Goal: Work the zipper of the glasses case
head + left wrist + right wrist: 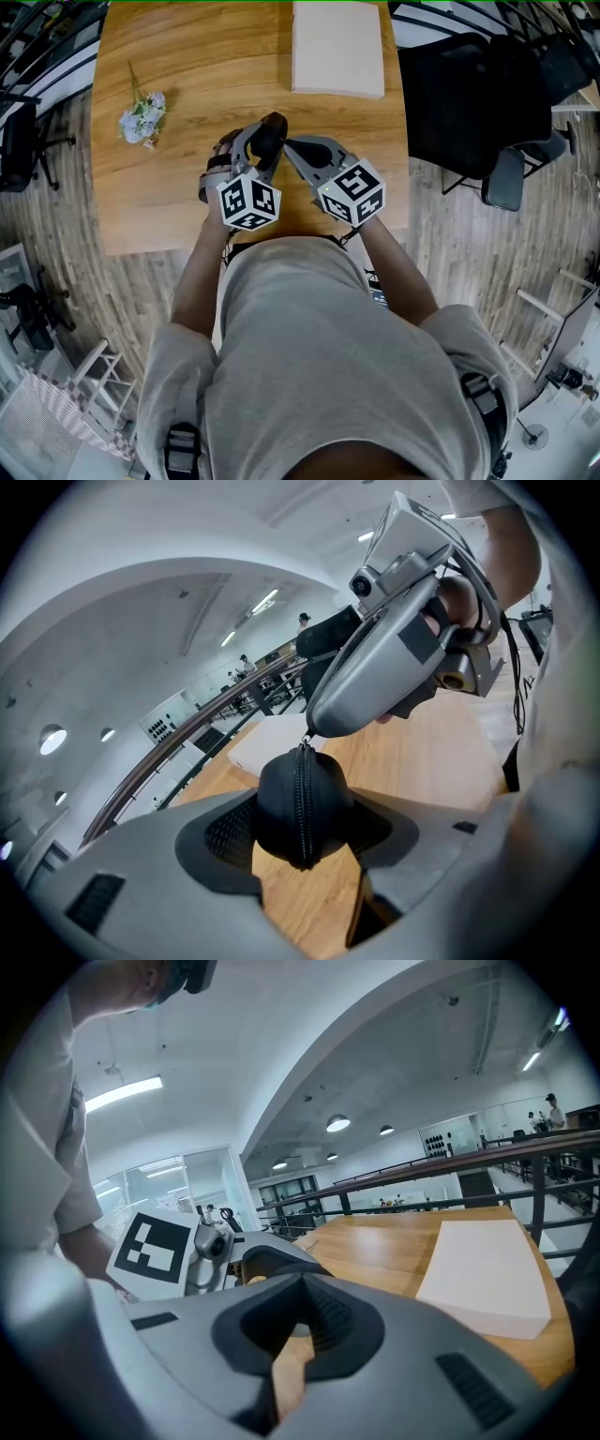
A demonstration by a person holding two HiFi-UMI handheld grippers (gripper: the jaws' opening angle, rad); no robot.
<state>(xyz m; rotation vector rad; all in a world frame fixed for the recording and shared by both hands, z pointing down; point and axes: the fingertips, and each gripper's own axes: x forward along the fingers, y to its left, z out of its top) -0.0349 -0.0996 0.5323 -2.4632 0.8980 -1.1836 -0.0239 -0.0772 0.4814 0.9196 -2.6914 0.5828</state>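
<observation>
The left tool is clamped on the glasses case, a black rounded case whose end sits between the two dark pads, one jaw against each side. In the left gripper view the zipper runs as a line of teeth down the middle of that end, and it looks closed along the part that shows. The wood of the tabletop is visible below the case, between the jaws.

The right tool has its jaws together. In the left gripper view its grey tip sits at the top of the case, where the small metal zipper pull rises into it, so it appears to be pinching the pull. The right gripper view shows the closed jaws and, just beyond them, the left tool with its marker cube; the pull itself cannot be made out there.

From the head view, both tools meet over the near part of the tabletop, close to the person's body, tips angled towards each other with the case between them. A flat pale box lies at the far edge of the tabletop, well apart from the tools. A small sprig of pale flowers lies to the left, also well apart. A black chair stands beside the tabletop on the right.
</observation>
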